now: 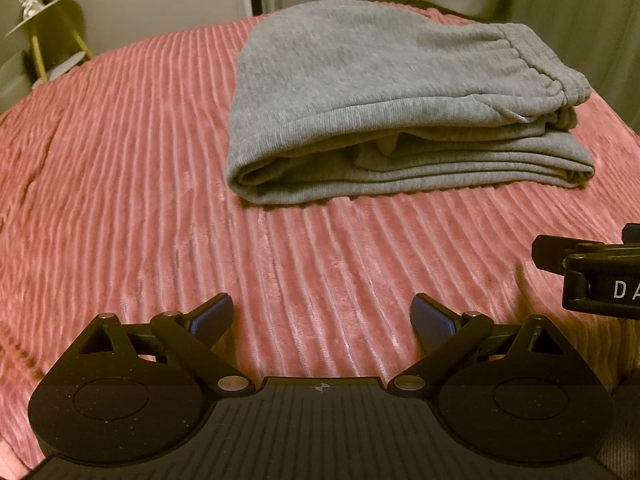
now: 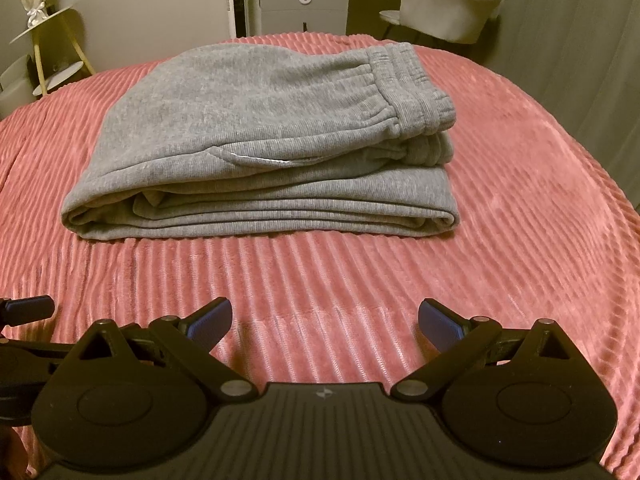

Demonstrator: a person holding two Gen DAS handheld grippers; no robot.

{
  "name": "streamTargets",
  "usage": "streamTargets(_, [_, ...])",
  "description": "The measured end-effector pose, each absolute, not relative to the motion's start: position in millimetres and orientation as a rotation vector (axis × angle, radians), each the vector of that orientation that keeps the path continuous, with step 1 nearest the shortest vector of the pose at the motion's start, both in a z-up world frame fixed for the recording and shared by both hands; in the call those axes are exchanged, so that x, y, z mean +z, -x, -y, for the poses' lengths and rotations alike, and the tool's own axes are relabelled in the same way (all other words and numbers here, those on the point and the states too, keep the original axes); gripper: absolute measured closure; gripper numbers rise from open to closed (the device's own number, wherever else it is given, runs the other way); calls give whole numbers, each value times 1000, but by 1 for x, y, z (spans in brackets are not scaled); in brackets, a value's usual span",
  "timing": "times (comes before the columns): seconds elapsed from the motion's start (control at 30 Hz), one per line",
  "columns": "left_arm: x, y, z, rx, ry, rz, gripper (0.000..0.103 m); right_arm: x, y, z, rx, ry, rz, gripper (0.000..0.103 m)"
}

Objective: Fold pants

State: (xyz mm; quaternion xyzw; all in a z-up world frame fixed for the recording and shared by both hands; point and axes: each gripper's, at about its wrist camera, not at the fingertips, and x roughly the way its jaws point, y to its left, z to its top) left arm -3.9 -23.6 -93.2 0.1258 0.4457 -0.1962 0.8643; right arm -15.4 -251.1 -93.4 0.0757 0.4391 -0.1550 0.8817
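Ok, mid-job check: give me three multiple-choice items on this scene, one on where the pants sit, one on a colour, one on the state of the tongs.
1. Where do the pants lie?
A. On the ribbed bedspread, ahead of both tongs
B. On the chair
C. Clamped in the right tongs

2. What colour are the pants?
A. Navy
B. Grey
C. White

3. How do the left tongs and right tongs stand?
A. Both shut on cloth
B. Left shut, right open
C. Both open and empty

Answers:
1 A, the folded stack rests on the pink bedspread beyond the fingertips in both views.
2 B, the fabric is grey throughout.
3 C, each pair shows a wide gap with only bedspread between the fingers.
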Motion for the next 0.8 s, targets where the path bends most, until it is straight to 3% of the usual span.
streamTargets(0.8, [-95, 3, 23, -407, -262, -945, 4, -94, 15, 251, -323, -161, -917, 4])
